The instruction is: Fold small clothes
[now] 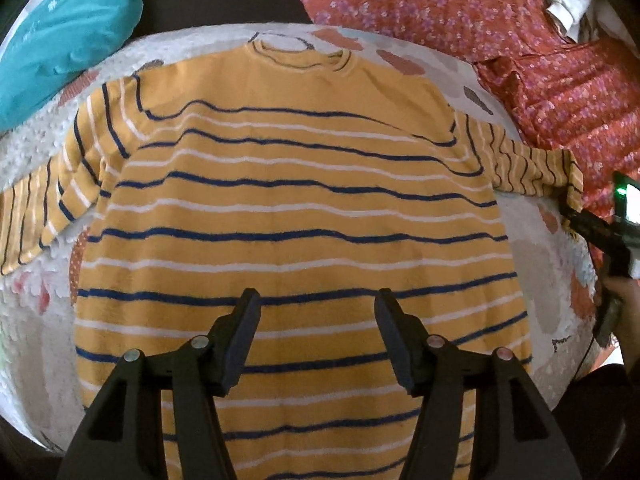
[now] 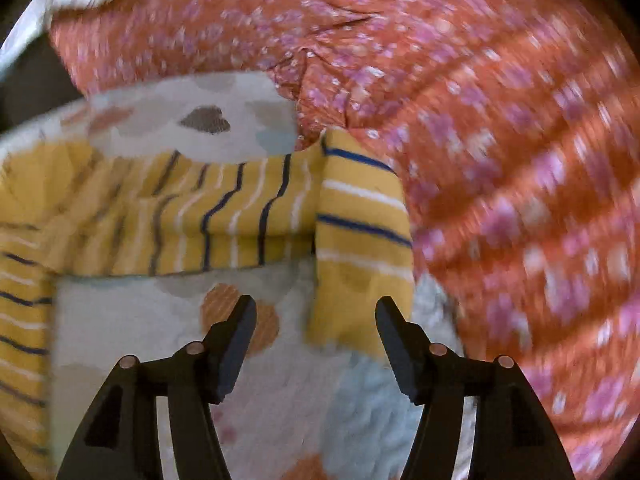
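The left gripper hangs wide open above the striped yellow sweater; the right gripper, fingers spread wide, has the sleeve cuff just ahead.

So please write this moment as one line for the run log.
step: fold sleeve | sweater: flat on mat | left gripper: open, over sweater body | right gripper: open, at sleeve end, cuff bent | right view blurred

White patterned mat — yellow striped sweater flat on it, red floral garment alongside
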A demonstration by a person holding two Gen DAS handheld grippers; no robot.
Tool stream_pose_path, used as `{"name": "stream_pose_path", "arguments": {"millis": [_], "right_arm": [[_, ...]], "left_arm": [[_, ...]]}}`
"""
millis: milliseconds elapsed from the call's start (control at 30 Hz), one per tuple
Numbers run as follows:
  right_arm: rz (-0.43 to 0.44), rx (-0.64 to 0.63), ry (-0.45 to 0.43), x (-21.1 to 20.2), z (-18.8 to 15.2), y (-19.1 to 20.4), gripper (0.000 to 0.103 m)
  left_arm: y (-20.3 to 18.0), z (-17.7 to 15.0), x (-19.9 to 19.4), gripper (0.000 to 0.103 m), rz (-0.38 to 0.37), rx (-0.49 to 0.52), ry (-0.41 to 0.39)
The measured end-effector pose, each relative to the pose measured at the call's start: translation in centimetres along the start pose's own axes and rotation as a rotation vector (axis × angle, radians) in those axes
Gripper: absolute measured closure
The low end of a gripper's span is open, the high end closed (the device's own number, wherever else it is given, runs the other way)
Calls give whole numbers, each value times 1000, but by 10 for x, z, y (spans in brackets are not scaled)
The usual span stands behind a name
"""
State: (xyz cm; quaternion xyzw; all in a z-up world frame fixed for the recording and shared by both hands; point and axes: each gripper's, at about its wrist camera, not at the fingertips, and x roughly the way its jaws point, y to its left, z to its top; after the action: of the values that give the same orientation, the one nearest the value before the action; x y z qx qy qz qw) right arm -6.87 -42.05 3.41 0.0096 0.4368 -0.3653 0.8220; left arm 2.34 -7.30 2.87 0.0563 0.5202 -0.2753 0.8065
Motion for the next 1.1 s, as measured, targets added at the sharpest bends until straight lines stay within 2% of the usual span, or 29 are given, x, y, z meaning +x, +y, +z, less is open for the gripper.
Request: {"name": "stream_pose_path", "arguments": {"millis": [33, 67, 100, 133, 200, 267, 333, 400, 500, 567, 633, 833, 900, 1100], "right_arm": [[-56, -28, 13, 11, 2, 3, 40], [-127, -58, 34, 22, 5, 3, 51], [-165, -70, 50, 29, 7, 2, 70], [-171, -65, 73, 33, 8, -3, 96], [-63, 33, 126, 27, 11, -26, 96], [91, 159, 133, 3, 20, -45, 97], [229, 230, 133, -22, 31, -51, 97], [384, 280, 129, -53, 51, -48, 97], [551, 314, 135, -82, 78, -23, 97], [639, 282, 131, -100, 100, 16, 96], [691, 217, 138, -116, 111, 64, 96], [782, -55, 209, -122, 137, 244, 97], [810, -142, 247, -120, 136, 310, 97], [844, -244, 322, -95, 123, 430, 96]], "left_arm": [[2, -1, 1, 45, 1, -3, 2], [6, -1, 2, 45, 3, -8, 3], [10, 1, 2, 45, 7, -14, 6], [14, 3, 2, 45, 9, -20, 10], [23, 15, -1, 45, -4, -34, 6], [36, 32, -5, 45, -15, -65, -8], [54, 49, -6, 45, -42, -118, -12], [73, 60, -10, 45, -65, -167, -26], [102, 64, -19, 45, -64, -222, -71], [124, 63, -21, 45, -38, -254, -65], [144, 64, -22, 45, -13, -290, -49], [212, 65, -24, 45, -28, -489, 0], [225, 64, -25, 45, -42, -533, 7], [239, 62, -32, 45, -61, -568, -3]]}}
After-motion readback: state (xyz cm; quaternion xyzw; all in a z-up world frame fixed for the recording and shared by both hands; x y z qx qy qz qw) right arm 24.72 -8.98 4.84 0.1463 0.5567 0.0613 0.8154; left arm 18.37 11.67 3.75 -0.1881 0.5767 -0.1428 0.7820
